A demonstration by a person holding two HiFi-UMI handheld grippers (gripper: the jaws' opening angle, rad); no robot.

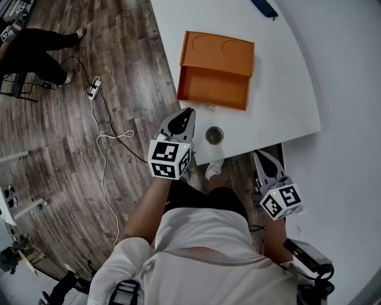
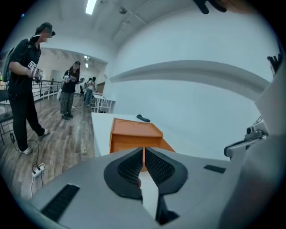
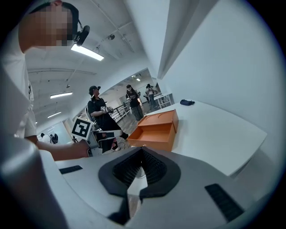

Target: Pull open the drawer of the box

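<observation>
Your orange box [image 1: 217,52] has its drawer [image 1: 213,89] out by the tabletop [image 1: 286,89] edge; left gripper [image 1: 186,113] and right gripper [image 1: 260,156] fingers closed, empty.

In the left gripper view, the jaws hide most of the drawer [image 2: 167,145].

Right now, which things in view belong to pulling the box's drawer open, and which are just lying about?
Job in hand:
- orange box
- its drawer, already pulled out
- left gripper, right gripper

Lying about:
- small round container near the table edge
- dark object at the far side
- power strip and cable
</observation>
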